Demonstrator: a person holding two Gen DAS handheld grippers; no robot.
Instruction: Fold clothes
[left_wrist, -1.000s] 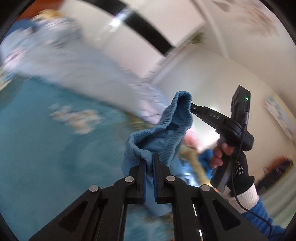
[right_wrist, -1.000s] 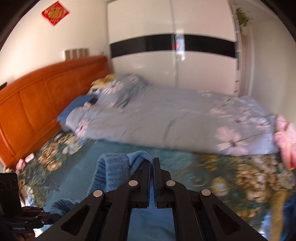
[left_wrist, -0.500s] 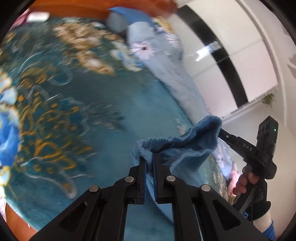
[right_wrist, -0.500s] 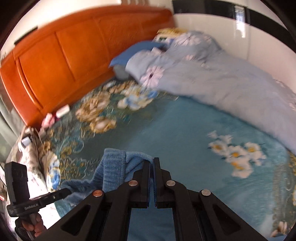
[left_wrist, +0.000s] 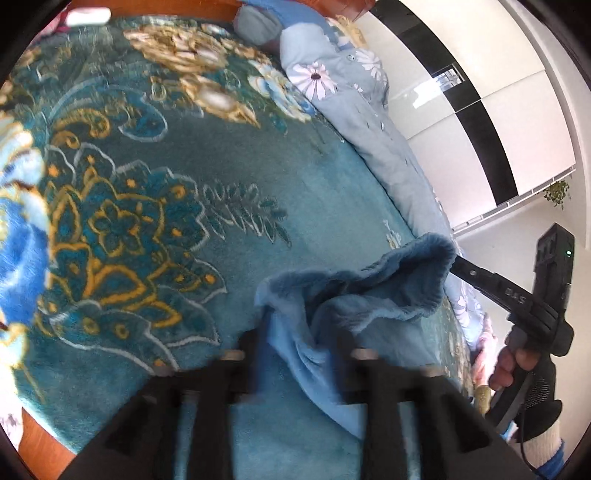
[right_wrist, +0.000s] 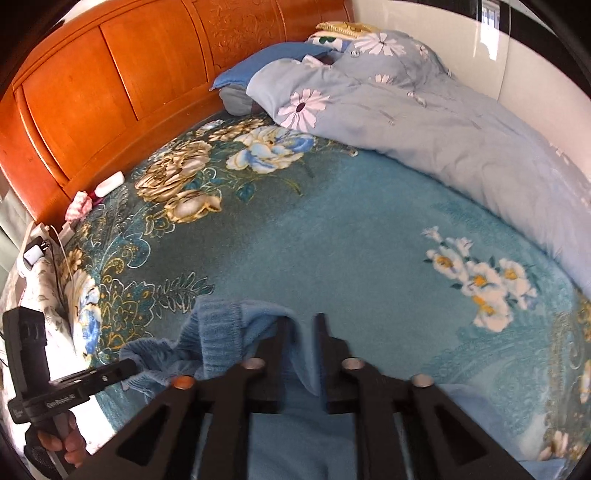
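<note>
— Teal floral bedspread (right_wrist: 332, 236) lies ahead of both tools; why is the blue garment (left_wrist: 354, 295) down there?

— To flatten it. Left gripper (left_wrist: 295, 354) and right gripper (right_wrist: 301, 328) jaws are opening, cloth between them.

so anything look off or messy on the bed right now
Only the blue knit garment: it lies bunched and rumpled on the teal blanket rather than flat, between the opening left gripper and right gripper. The quilt is heaped along the far side.
</note>
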